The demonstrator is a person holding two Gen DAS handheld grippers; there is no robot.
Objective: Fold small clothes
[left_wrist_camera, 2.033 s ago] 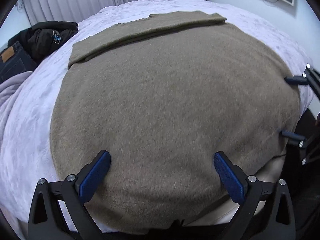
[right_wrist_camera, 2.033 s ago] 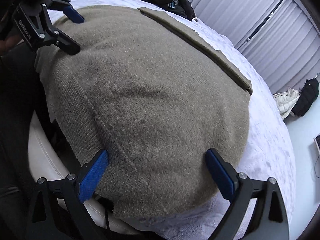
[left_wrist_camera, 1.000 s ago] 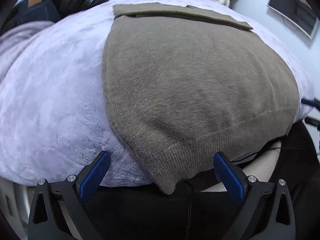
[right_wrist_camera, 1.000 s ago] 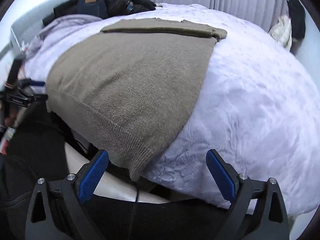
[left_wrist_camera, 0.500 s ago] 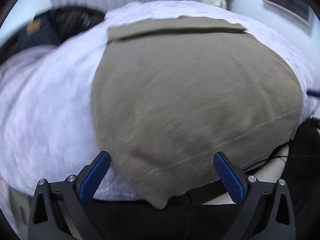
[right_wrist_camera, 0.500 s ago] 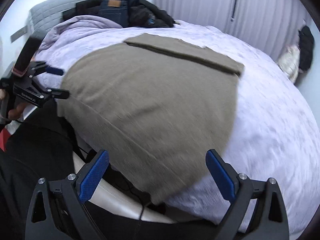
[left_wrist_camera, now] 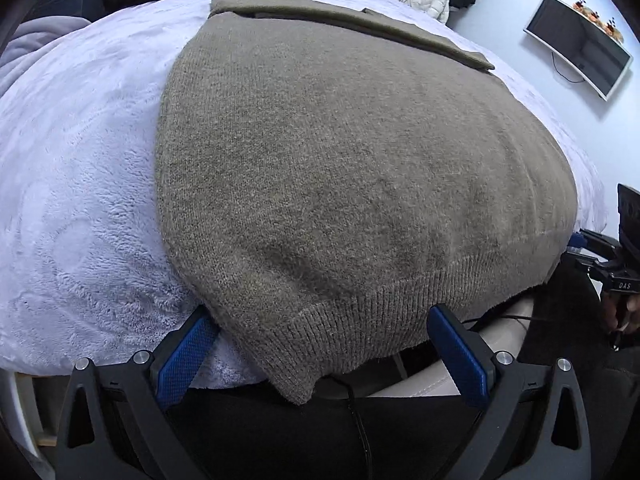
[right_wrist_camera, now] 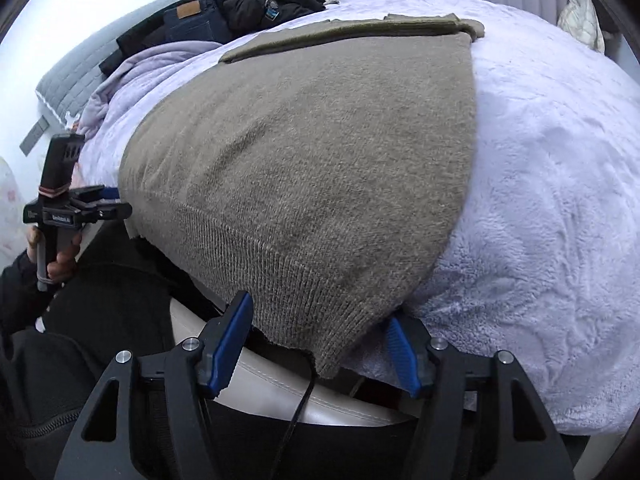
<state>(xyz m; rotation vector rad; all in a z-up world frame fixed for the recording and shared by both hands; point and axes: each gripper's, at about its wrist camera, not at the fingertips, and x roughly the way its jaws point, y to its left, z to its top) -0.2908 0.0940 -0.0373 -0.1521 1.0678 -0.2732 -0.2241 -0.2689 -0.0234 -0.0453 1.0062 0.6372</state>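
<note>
Both grippers [left_wrist_camera: 320, 354] [right_wrist_camera: 320, 350] at sweater [left_wrist_camera: 352, 184] hem

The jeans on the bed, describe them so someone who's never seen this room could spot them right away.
Start at the bed with the pale purple blanket and go to its far end, past the brown sweater. In the pile of dark clothes there, the jeans are folded dark blue denim, and only they carry a tan patch at the waistband, unlike the black jacket beside them.
</note>
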